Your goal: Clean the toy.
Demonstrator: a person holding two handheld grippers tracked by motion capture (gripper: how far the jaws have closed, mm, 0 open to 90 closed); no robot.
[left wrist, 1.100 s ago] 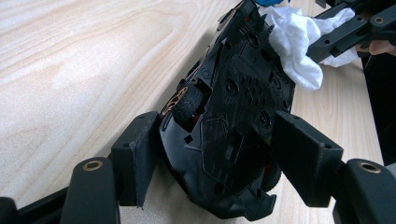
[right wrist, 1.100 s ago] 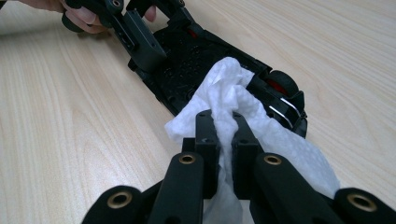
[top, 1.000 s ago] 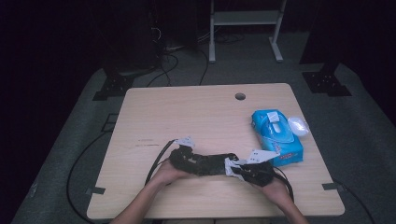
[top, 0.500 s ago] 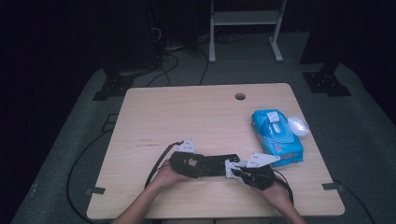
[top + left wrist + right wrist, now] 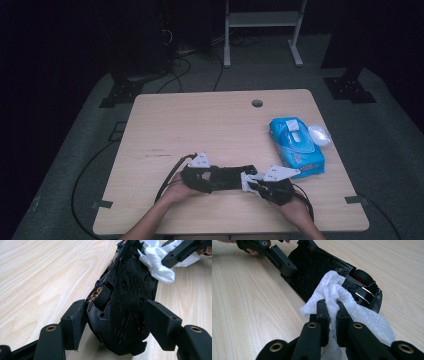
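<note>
One black toy car [image 5: 125, 302] lies near the near edge of the bench [image 5: 210, 125], turned so its underside faces the left gripper view's camera. The left gripper [image 5: 115, 322] has its two jaws clasped on the car's body, one pad pressing each side, near a wheel with a bronze-coloured hub [image 5: 96, 293]. In the high view the left gripper [image 5: 200, 175] sits at the car's left end, with the car [image 5: 227, 177] stretching to the right between the two hands.

The right gripper [image 5: 332, 312] has its two jaws clenched tight on one white wipe [image 5: 342, 305], whose bunched cloth spills out on both sides of the jaws and lies against the car's underside [image 5: 319, 267] near a second wheel with red showing behind it [image 5: 362, 277]. In the left gripper view that same wipe [image 5: 157, 262] touches the far end of the car. From above, the right gripper [image 5: 272, 182] stands just right of the car, with the wipe [image 5: 247, 181] between them.

One blue pack of wipes [image 5: 296, 147] lies flat on the right part of the bench, well apart from the car, and one small white oval lid or dish [image 5: 319, 135] rests just beside its far right side. One round hole [image 5: 257, 103] shows in the bench near its far edge. Two forearms come in from the near edge, one to each gripper.
</note>
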